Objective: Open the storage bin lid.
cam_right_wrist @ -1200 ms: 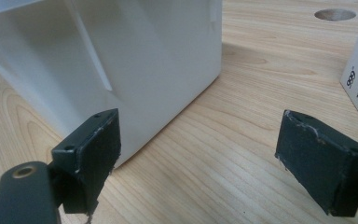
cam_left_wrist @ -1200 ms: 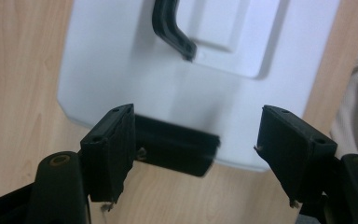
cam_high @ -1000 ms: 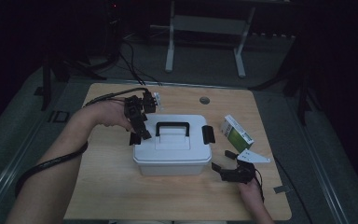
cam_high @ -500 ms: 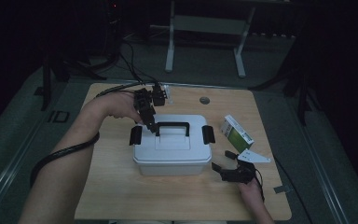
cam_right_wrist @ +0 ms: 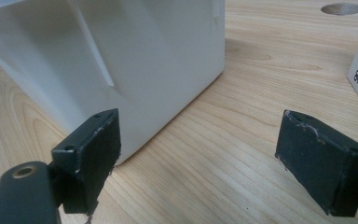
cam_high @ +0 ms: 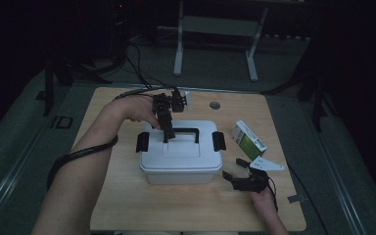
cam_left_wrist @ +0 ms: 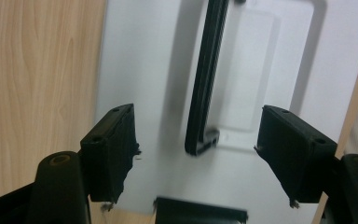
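Left tongs now over box handle, jaws spread.

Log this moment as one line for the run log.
left gripper: jaws open above black handle of white box | right gripper: jaws open, low beside box corner | green carton: untouched

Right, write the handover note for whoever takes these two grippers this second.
Left gripper: open, above the lid of the white box, jaws either side of one end of the black handle, not closed on it.
Right gripper: open, low on the table by the box's right front corner, holding nothing.
Side latches: both look flipped outward, hard to be sure.
Green and white carton: lying right of the box, untouched.
Done: left gripper lined up on the handle.
Left: probably close on the handle and lift the lid.
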`<state>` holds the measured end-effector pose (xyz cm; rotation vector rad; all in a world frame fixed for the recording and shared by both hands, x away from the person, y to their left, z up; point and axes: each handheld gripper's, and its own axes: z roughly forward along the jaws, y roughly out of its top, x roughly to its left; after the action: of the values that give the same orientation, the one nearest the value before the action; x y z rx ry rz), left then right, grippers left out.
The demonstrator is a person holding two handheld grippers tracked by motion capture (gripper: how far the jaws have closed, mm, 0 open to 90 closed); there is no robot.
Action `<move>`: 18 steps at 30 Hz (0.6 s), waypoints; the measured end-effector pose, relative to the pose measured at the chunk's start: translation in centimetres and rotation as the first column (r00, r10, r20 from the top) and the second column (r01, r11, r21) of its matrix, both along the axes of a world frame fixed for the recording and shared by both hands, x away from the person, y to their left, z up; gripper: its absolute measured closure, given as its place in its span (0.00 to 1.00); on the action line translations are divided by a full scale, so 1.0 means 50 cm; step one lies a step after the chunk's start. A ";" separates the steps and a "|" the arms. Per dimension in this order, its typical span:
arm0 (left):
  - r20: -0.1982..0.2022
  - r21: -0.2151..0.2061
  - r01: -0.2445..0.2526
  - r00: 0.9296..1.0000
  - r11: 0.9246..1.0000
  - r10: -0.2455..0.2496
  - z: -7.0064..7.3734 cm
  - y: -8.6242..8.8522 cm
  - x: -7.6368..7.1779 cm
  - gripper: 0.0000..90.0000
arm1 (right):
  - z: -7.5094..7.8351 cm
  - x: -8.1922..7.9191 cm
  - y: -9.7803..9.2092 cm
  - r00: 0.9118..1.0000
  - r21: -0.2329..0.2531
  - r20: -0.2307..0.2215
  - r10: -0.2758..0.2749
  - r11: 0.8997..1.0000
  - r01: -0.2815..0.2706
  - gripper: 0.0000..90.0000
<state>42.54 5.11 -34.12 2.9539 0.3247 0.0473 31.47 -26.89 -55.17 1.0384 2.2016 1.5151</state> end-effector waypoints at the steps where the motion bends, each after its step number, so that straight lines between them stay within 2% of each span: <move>1: 0.005 0.004 0.008 1.000 1.000 -0.008 0.000 -0.003 0.000 0.31 | 0.000 0.000 0.000 1.000 0.002 -0.001 0.000 1.000 0.000 0.15; 4: 0.003 0.006 0.013 1.000 1.000 -0.013 0.000 -0.012 0.001 0.33 | 0.000 0.000 -0.001 1.000 0.004 -0.002 0.000 1.000 0.000 0.15; 5: -0.002 0.008 0.015 1.000 1.000 -0.015 0.000 -0.013 0.001 0.37 | 0.000 0.000 0.000 1.000 0.005 -0.004 0.000 1.000 0.001 0.15; 6: 0.008 0.012 0.023 1.000 1.000 -0.023 0.000 -0.015 0.001 0.37 | 0.000 0.000 0.000 1.000 0.004 -0.004 0.000 1.000 0.000 0.15; 7: -0.004 0.009 0.023 1.000 1.000 -0.023 0.000 -0.016 0.002 0.37 | 0.000 0.000 0.000 1.000 0.003 -0.004 0.002 1.000 -0.002 0.15; 11: 0.008 0.042 0.047 0.999 0.998 -0.048 -0.006 -0.023 0.002 0.42 | 0.001 -0.001 0.000 1.000 0.004 -0.003 0.005 1.000 -0.005 0.15; 14: 0.012 0.050 0.062 0.998 0.997 -0.063 -0.009 -0.028 0.004 0.47 | 0.000 -0.001 0.000 1.000 0.003 -0.003 0.008 1.000 -0.008 0.15; 18: -0.002 0.053 0.076 0.997 0.996 -0.076 -0.016 -0.038 0.007 0.50 | 0.000 -0.001 0.000 1.000 0.002 -0.007 0.008 1.000 -0.008 0.15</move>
<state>42.90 3.22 -34.90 3.0156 0.2145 0.0470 31.42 -26.90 -55.18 1.0384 2.2112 1.5200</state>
